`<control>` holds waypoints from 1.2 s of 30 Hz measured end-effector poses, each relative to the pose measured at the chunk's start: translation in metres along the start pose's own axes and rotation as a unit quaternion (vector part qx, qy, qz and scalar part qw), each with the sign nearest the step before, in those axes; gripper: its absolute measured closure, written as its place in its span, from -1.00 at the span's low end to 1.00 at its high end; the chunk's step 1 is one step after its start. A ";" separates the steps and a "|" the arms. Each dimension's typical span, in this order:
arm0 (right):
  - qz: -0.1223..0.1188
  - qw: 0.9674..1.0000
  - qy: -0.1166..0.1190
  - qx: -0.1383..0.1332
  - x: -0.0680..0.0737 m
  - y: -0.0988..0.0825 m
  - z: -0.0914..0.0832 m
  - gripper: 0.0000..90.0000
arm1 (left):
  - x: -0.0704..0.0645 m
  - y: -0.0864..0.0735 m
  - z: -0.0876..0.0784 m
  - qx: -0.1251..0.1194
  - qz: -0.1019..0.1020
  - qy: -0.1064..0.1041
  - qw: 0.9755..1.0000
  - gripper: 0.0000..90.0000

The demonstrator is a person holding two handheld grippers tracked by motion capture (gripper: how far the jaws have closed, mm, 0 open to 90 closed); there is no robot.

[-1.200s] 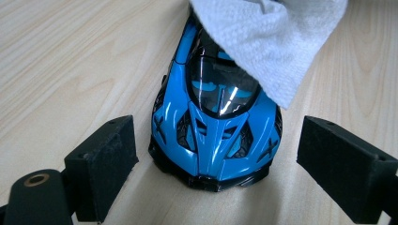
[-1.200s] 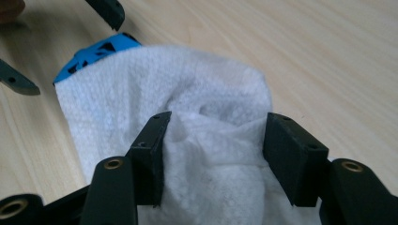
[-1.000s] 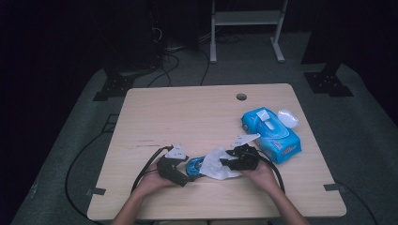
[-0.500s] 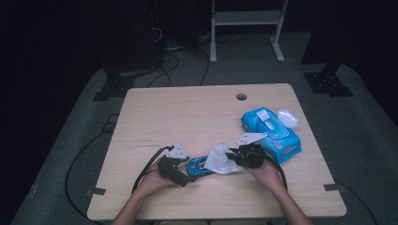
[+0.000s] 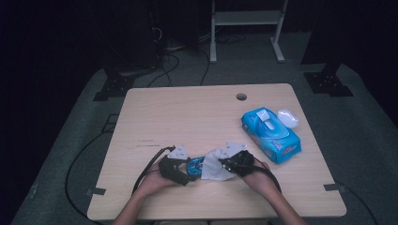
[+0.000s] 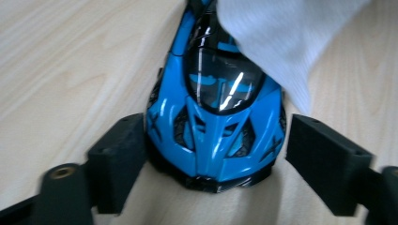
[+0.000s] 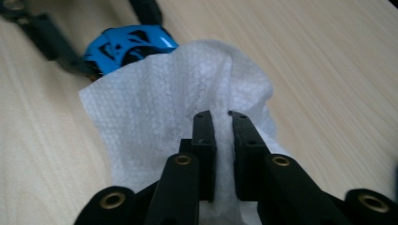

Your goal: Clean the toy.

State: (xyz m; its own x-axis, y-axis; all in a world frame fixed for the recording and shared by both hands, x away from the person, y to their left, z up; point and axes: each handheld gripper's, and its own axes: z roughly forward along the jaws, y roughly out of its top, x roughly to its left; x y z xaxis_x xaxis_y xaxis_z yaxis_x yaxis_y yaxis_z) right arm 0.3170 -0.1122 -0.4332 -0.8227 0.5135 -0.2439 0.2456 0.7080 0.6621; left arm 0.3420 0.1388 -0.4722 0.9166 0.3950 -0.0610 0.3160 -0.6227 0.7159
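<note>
Right gripper view: right hand-held gripper [image 7: 220, 115] pinches wipe [image 7: 155, 108]; toy car [image 7: 129, 42] just ahead.
Left hand-held gripper [image 6: 213, 154]: closing, astride car's nose, lengthwise.

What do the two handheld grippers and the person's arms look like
Both the left gripper and the right gripper are black, each topped by a grey three-cornered plate and trailing a black cable. Their jaws are blocky black bars with brass-coloured pivot screws. The forearms are bare, with no sleeves in sight.
</note>
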 end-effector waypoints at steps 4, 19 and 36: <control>-0.013 1.000 0.007 -0.012 0.010 0.003 0.007 0.59 | -0.001 0.000 0.000 0.000 0.001 0.001 1.000 -0.48; 0.057 0.997 0.051 -0.029 -0.008 -0.014 0.011 0.80 | -0.002 0.000 0.001 0.002 0.008 0.009 1.000 -0.47; 0.091 0.993 0.071 -0.040 -0.015 -0.018 0.013 0.82 | -0.003 0.000 0.002 -0.001 0.009 0.012 1.000 -0.47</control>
State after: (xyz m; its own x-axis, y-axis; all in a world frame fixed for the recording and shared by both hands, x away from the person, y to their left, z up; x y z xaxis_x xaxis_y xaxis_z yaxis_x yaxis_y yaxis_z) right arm 0.3315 -0.1266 -0.4506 -0.8344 0.5509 -0.0167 0.3597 0.5672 0.7409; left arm 0.3394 0.1368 -0.4734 0.9156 0.4008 -0.0315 0.2998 -0.6285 0.7177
